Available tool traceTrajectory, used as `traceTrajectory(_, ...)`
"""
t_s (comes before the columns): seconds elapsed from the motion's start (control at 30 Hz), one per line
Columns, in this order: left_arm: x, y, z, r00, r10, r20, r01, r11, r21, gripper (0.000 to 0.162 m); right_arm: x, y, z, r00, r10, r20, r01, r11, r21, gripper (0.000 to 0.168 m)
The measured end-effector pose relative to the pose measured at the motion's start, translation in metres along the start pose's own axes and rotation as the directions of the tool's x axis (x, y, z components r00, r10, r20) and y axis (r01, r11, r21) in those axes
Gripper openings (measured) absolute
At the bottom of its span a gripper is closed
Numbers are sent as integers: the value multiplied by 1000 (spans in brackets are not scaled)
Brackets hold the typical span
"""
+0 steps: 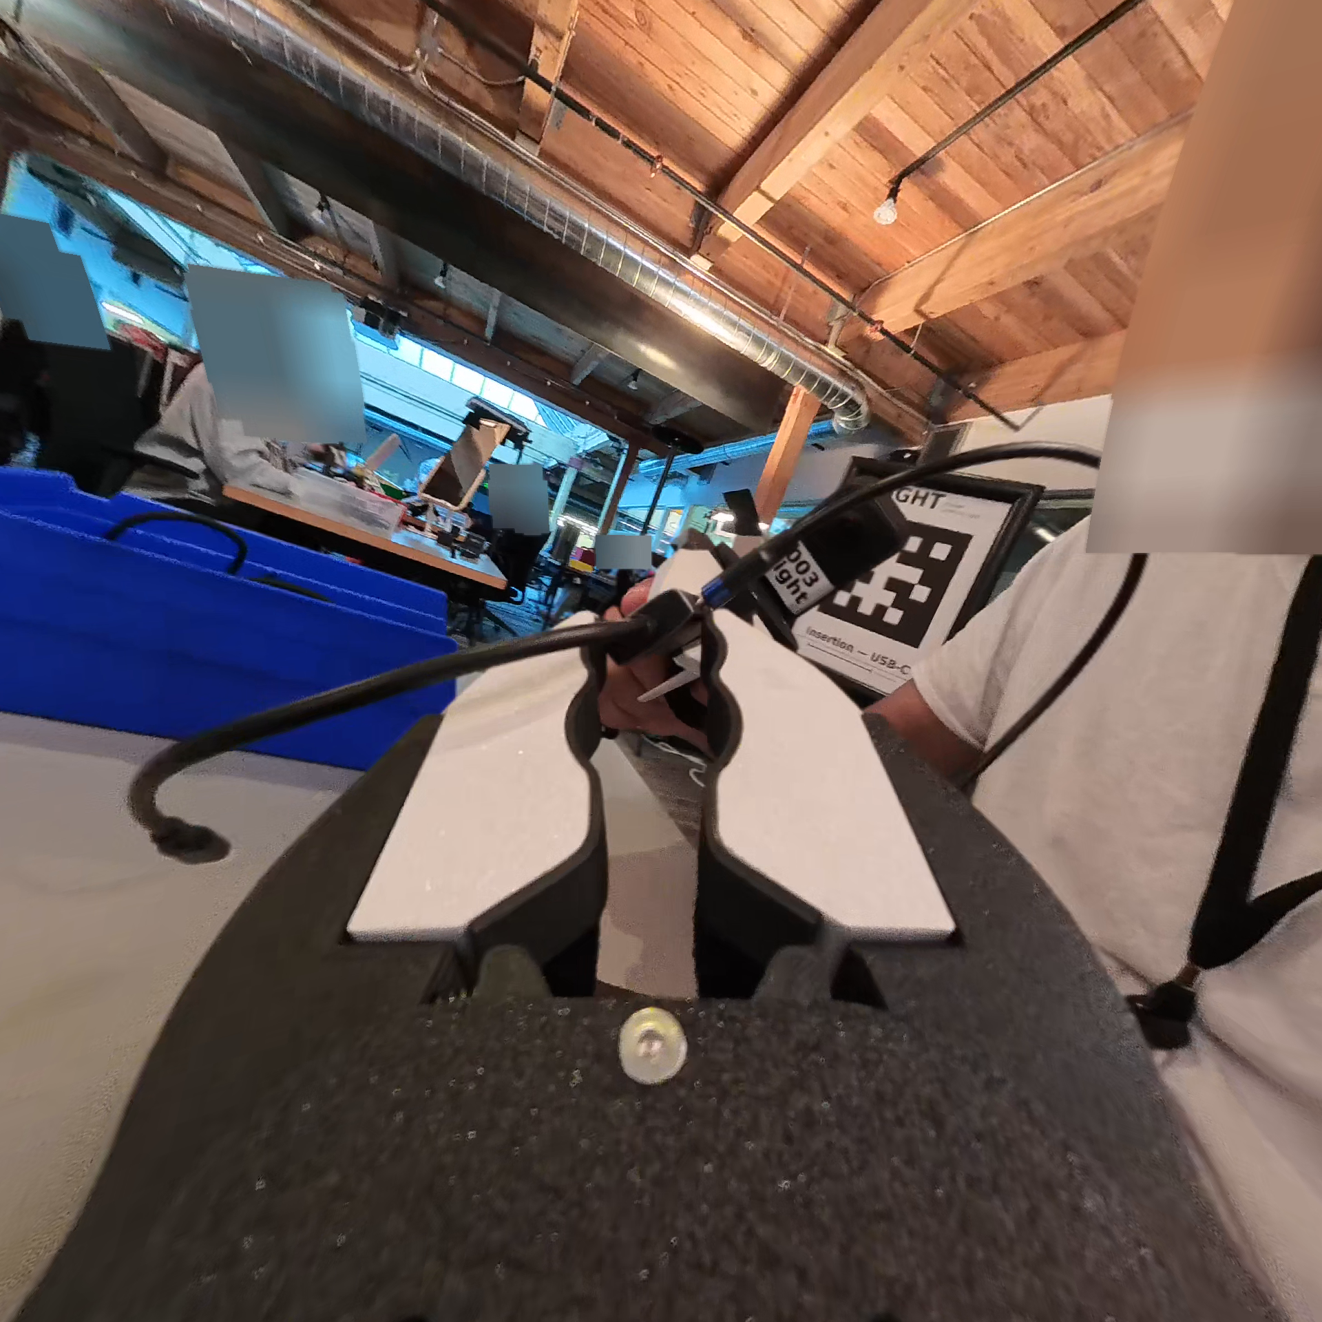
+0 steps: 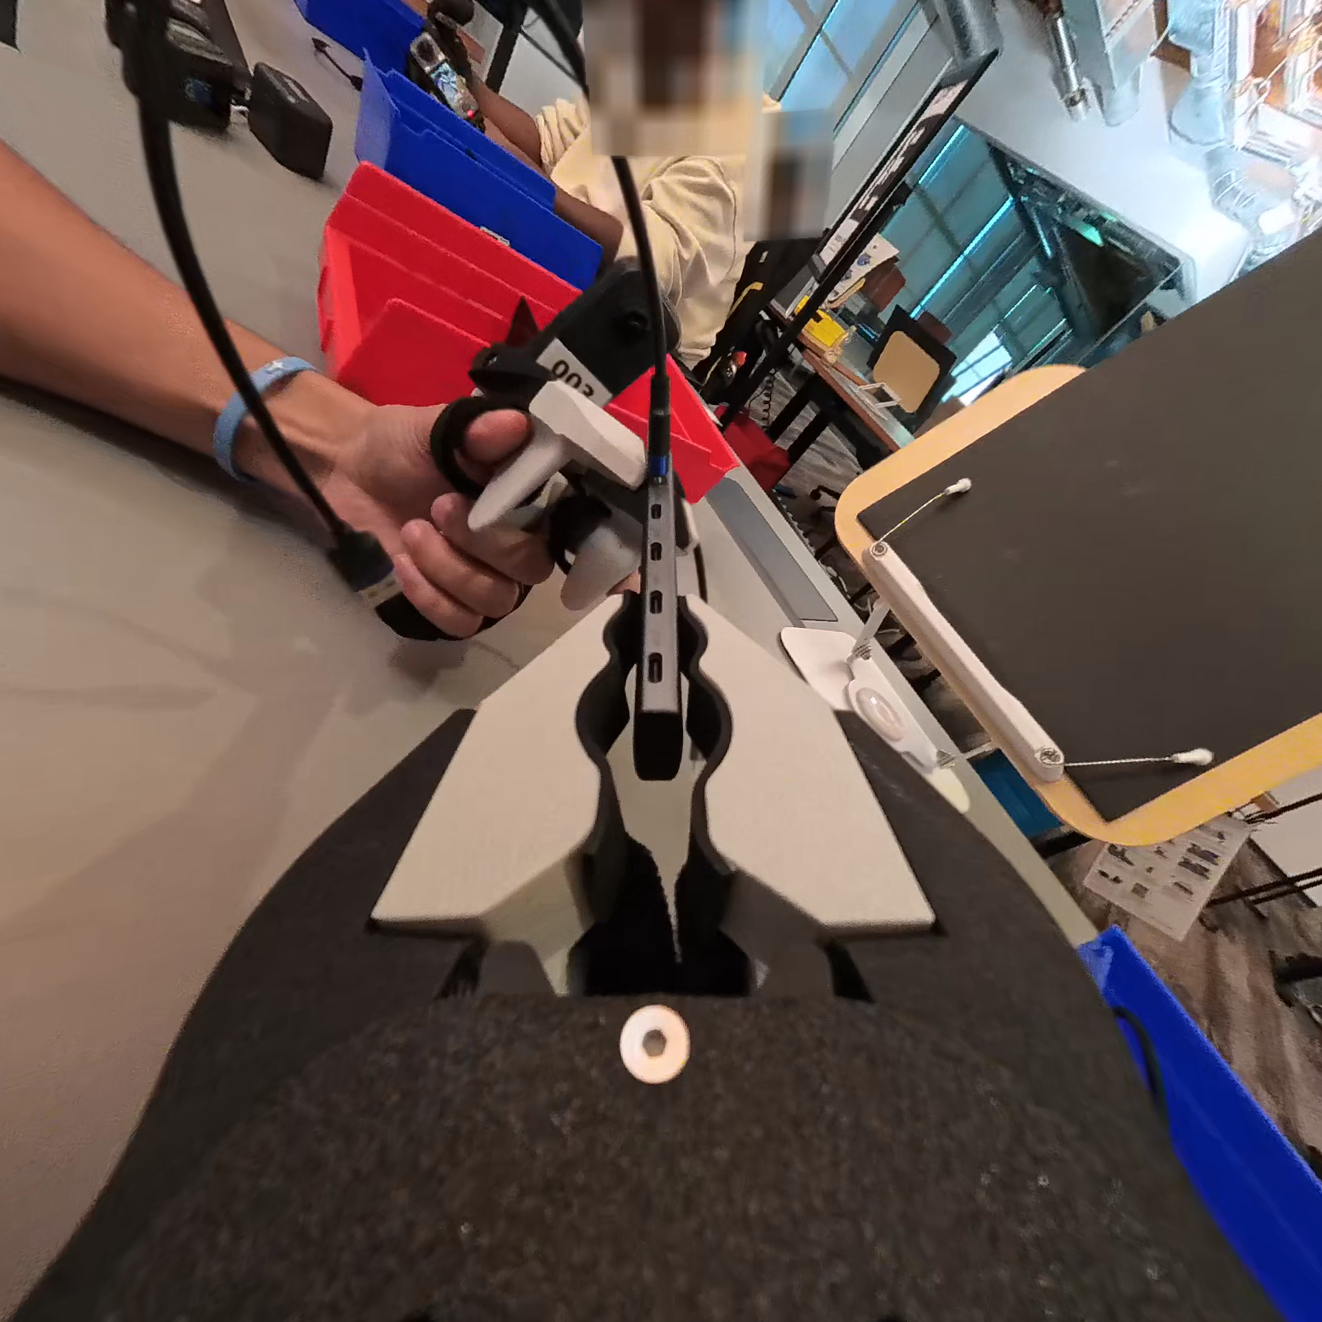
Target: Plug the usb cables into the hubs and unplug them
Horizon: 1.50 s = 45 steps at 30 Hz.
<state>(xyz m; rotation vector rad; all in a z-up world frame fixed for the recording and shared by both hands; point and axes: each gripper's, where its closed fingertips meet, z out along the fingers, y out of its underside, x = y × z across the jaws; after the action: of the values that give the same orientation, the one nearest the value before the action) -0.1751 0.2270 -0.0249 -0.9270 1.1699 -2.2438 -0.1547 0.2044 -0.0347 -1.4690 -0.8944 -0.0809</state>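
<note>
Gripping from both sides, I have the left claw (image 1: 654,629) pinched narrow on a black plug (image 1: 654,617). Its black cable (image 1: 358,694) sags away from the hub, and its far end rests on the desk (image 1: 86,930). The right claw (image 2: 654,622) is clamped along a grey multi-port hub (image 2: 658,644), which points away from the camera with its own lead rising off the far end. The plug sits just beyond that far end; I cannot tell whether they touch.

As I judge it, the risks are these. The plug is held only at the fingertips, so the weight of the drooping cable could twist it askew. The hub could pivot between the pads if pushed end-on. The two leads also cross near the hub and might snag.

The desk is pale grey and matt. A red bin (image 2: 400,300) sits just behind the hub, with blue bins (image 2: 458,164) behind that. A black panel with a wooden rim (image 2: 1109,501) stands to the hub's right. Overhead, the workshop has a plank ceiling (image 1: 787,107) and a silver duct (image 1: 572,214).
</note>
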Motion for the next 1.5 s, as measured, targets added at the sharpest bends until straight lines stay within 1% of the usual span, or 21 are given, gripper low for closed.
traceTrajectory(0.07, -3, 1, -1, 999, -37, -4, 37, 999, 1, 23, 2, 4, 2, 1000, 1, -3, -1, 1000, -17, 8)
traceTrajectory(0.2, 0, -2, -4, 994, -87, -59, 89, 995, 34, 16, 1, 0, 5, 1000, -17, -4, 17, 1000, 15, 13)
traceTrajectory(0.33, 7, -5, -6, 988, -100, -114, 106, 993, 47, 14, -2, -8, 7, 999, -31, 18, 30, 998, 50, 12)
traceTrajectory(0.43, 6, -6, -7, 991, -87, -105, 93, 994, 59, 16, 1, -9, 8, 1000, -27, 13, 27, 998, 53, 8)
traceTrajectory(0.5, 0, -5, -7, 994, -85, -62, 89, 995, 53, 16, 8, -6, 8, 996, -81, -45, 82, 996, 25, 8)
traceTrajectory(0.53, -5, -3, -7, 996, -81, -27, 82, 996, 44, 13, 14, -4, 7, 989, -115, -89, 116, 993, 0, 8)
traceTrajectory(0.57, -12, -2, -9, 997, -79, 17, 79, 996, 37, 17, 21, 0, 6, 980, -150, -133, 146, 989, -35, 8)
traceTrajectory(0.63, -30, -2, -14, 989, -67, 135, 65, 998, 20, 20, 35, 10, 1, 946, -243, -216, 220, 968, -123, 8)
traceTrajectory(0.67, -38, -2, -17, 979, -26, 202, 26, 1000, 3, 21, 39, 17, 0, 926, -294, -237, 259, 951, -170, 8)
traceTrajectory(0.73, -46, -6, -21, 937, 129, 326, -121, 992, -45, 20, 43, 30, -1, 890, -373, -261, 307, 915, -261, 8)
traceTrajectory(0.8, -45, -7, -17, 865, 312, 392, -281, 950, -135, 20, 39, 39, 0, 872, -412, -263, 331, 894, -303, 7)
traceTrajectory(0.9, -37, -4, -5, 733, 529, 429, -468, 849, -247, 23, 30, 48, 6, 842, -481, -245, 385, 854, -350, 8)
traceTrajectory(0.97, -35, 2, 0, 666, 607, 433, -528, 794, -302, 20, 23, 46, 10, 825, -512, -240, 421, 839, -346, 7)
traceTrajectory(1.07, -43, 2, -4, 569, 661, 490, -559, 747, -359, 7, 20, 46, 13, 804, -539, -249, 444, 824, -352, 8)
traceTrajectory(1.1, -44, 2, -5, 552, 673, 492, -564, 736, -374, 7, 21, 46, 13, 796, -546, -260, 447, 821, -355, 8)
traceTrajectory(1.17, -47, 0, -8, 518, 684, 513, -568, 724, -392, 14, 20, 46, 15, 791, -553, -262, 453, 817, -357, 7)
traceTrajectory(1.2, -47, 1, -8, 512, 689, 513, -566, 720, -402, 14, 20, 45, 16, 788, -557, -264, 457, 815, -355, 7)
traceTrajectory(1.23, -48, 2, -8, 504, 693, 515, -563, 716, -412, 9, 21, 45, 17, 782, -563, -267, 460, 811, -363, 7)
traceTrajectory(1.4, -52, 3, -10, 463, 709, 531, -542, 701, -463, 5, 20, 47, 21, 784, -561, -266, 456, 811, -366, 7)
traceTrajectory(1.43, -51, 2, -10, 463, 710, 530, -545, 700, -462, 5, 19, 46, 22, 786, -558, -268, 457, 815, -357, 8)
traceTrajectory(1.5, -46, -2, -8, 522, 672, 525, -537, 737, -410, 5, 16, 39, 21, 816, -508, -276, 428, 851, -303, 7)
